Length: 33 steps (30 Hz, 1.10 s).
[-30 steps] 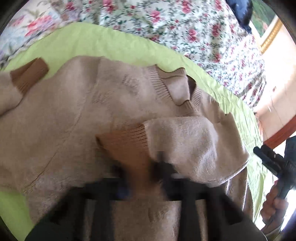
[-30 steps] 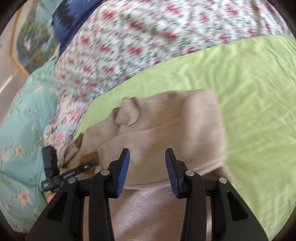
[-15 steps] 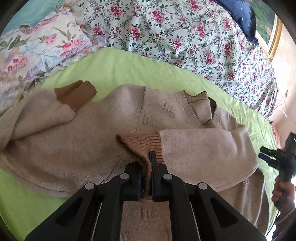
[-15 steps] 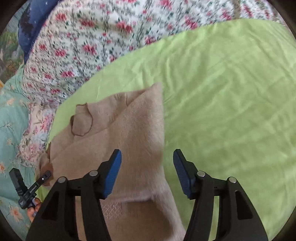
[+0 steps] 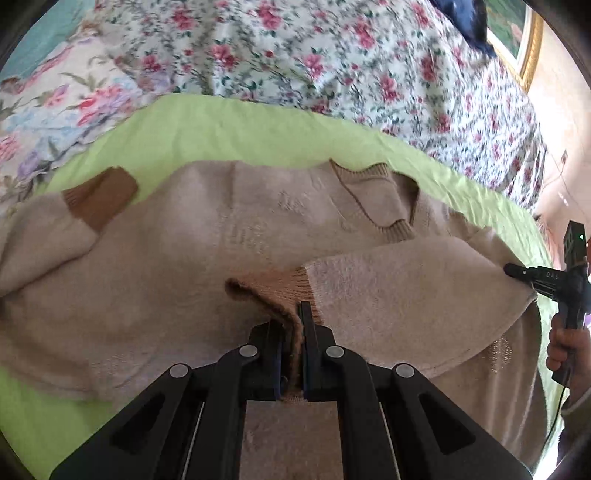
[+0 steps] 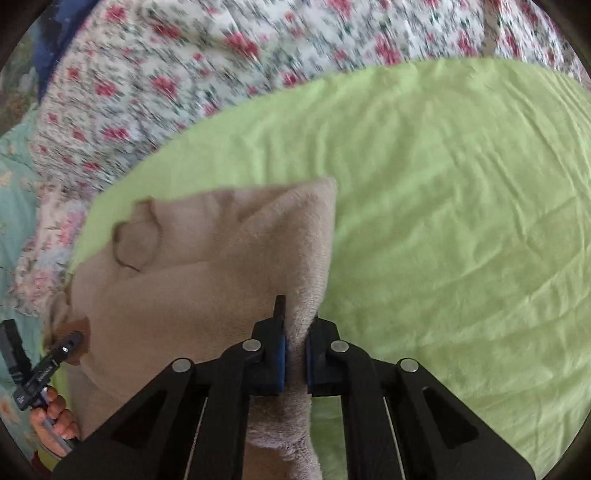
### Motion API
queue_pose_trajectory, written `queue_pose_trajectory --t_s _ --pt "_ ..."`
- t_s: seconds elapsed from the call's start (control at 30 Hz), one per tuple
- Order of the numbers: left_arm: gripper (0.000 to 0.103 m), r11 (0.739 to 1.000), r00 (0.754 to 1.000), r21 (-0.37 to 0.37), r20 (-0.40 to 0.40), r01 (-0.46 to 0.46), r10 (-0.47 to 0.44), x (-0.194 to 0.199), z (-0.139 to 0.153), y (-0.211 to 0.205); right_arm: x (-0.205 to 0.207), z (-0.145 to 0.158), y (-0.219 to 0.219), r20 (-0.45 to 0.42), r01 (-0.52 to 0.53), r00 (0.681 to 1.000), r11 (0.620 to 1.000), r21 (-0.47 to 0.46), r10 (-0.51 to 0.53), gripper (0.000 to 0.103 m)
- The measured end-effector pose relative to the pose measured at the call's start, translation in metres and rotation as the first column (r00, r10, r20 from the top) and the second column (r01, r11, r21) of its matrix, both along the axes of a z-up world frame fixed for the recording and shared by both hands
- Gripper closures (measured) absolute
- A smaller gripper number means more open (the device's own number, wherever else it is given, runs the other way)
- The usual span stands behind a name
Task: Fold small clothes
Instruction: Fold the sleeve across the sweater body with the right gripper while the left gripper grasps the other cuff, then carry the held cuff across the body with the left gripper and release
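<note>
A beige knit sweater (image 5: 177,266) with brown cuffs lies flat on a green sheet (image 5: 240,129), collar (image 5: 384,206) away from me. Its right sleeve (image 5: 406,291) is folded across the body. My left gripper (image 5: 293,332) is shut on that sleeve's brown cuff (image 5: 273,291) near the sweater's middle. My right gripper (image 6: 295,332) is shut on the sweater's folded right edge (image 6: 314,258); in the left wrist view it (image 5: 517,271) touches the fold at the far right. The other sleeve's brown cuff (image 5: 99,199) lies at the left.
A floral quilt (image 5: 332,55) is bunched along the far side of the green sheet (image 6: 461,221). A light floral pillow (image 5: 55,107) sits at the back left. A dark blue item (image 5: 465,18) and a framed picture (image 5: 517,37) are at the back right.
My right gripper moved to the sweater's right edge and shut on it. My left gripper stays shut on the sleeve cuff, which it drew across the body.
</note>
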<state>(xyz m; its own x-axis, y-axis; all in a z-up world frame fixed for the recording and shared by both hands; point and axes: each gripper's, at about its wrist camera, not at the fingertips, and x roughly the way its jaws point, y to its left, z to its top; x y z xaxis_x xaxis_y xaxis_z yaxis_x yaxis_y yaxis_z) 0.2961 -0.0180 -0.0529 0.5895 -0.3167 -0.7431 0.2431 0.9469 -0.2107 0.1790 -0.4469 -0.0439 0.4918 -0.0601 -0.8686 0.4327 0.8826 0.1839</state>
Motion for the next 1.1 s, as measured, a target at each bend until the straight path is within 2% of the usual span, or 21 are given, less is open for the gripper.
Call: queue_pose_trajectory --t_s 0.03,0.1,0.13,0.2,0.27,0.37,0.4,0.47,0.5,0.53,0.6,0.73,0.8,0.87,0.97,1.0,1.07,1.1 --pt "0.097 1.0 1.0 0.007 -0.013 -0.003 0.003 0.003 -0.005 -0.002 -0.003 0.002 0.0 -0.013 0.025 1.0 0.999 -0.043 -0.025 0.091" --pt "0.097 1.0 1.0 0.0 -0.029 -0.007 0.007 0.004 -0.009 0.001 -0.014 0.018 0.005 0.018 0.079 0.997 0.985 -0.151 -0.077 0.084" --pt "0.097 1.0 1.0 -0.011 -0.03 -0.007 0.007 0.004 -0.009 0.003 -0.02 0.029 0.017 0.066 0.067 0.996 0.987 -0.149 -0.057 0.084" --pt "0.097 1.0 1.0 -0.011 -0.029 -0.005 0.005 0.004 -0.009 0.005 -0.023 0.037 0.042 0.116 -0.029 0.992 0.994 -0.106 0.042 0.081" --pt "0.097 1.0 1.0 -0.003 -0.03 -0.002 0.002 0.003 -0.01 0.005 -0.017 0.025 0.065 0.071 -0.122 0.989 0.99 -0.077 0.127 0.076" --pt "0.097 1.0 0.999 0.007 -0.033 -0.001 0.001 0.001 -0.012 0.005 -0.019 -0.007 0.058 -0.05 -0.079 0.996 0.992 -0.102 0.074 0.078" --pt "0.097 1.0 0.999 0.004 -0.036 0.0 0.001 0.0 -0.012 0.008 -0.024 -0.01 0.05 -0.034 -0.053 0.998 0.996 -0.071 0.051 0.083" --pt "0.095 1.0 0.999 0.006 -0.043 0.005 -0.005 -0.005 -0.012 0.015 -0.037 0.0 0.041 0.016 -0.002 1.0 1.0 0.004 0.002 0.083" --pt "0.095 1.0 0.999 0.021 -0.042 0.004 -0.004 -0.01 -0.01 0.019 -0.041 0.006 0.041 0.03 0.004 1.0 1.0 0.0 -0.004 0.08" --pt "0.095 0.999 0.999 0.038 -0.037 0.002 -0.001 -0.015 -0.008 0.023 -0.045 0.013 0.046 0.042 0.0 0.999 1.0 -0.016 0.0 0.079" --pt "0.095 0.997 1.0 0.074 -0.016 -0.007 0.008 -0.027 0.0 0.035 -0.055 0.023 0.056 0.075 -0.025 0.997 1.0 -0.005 0.025 0.069" --pt "0.094 0.994 0.998 0.101 0.039 -0.052 0.048 -0.04 0.024 0.069 -0.071 0.035 0.082 0.118 -0.102 0.988 0.994 0.031 0.097 0.066" --pt "0.088 0.989 0.994 0.118 0.063 -0.091 0.084 -0.036 0.036 0.089 -0.07 0.033 0.102 0.126 -0.131 0.984 0.99 0.055 0.123 0.066" --pt "0.067 0.979 0.989 0.147 0.079 -0.138 0.128 -0.024 0.044 0.107 -0.074 0.032 0.114 0.124 -0.156 0.981 0.985 0.076 0.146 0.065" --pt "0.048 0.965 0.981 0.184 0.085 -0.189 0.176 0.007 0.053 0.137 -0.079 0.027 0.13 0.107 -0.186 0.978 0.979 0.086 0.177 0.062" --pt "0.044 0.962 0.98 0.194 0.079 -0.194 0.182 0.019 0.055 0.146 -0.078 0.026 0.134 0.103 -0.192 0.978 0.977 0.088 0.183 0.06" --pt "0.022 0.96 0.984 0.217 0.048 -0.177 0.171 0.049 0.056 0.162 -0.076 0.021 0.142 0.086 -0.206 0.977 0.974 0.1 0.198 0.059" --pt "0.016 0.959 0.987 0.231 0.025 -0.162 0.161 0.065 0.055 0.17 -0.076 0.019 0.145 0.078 -0.211 0.976 0.972 0.104 0.204 0.059"
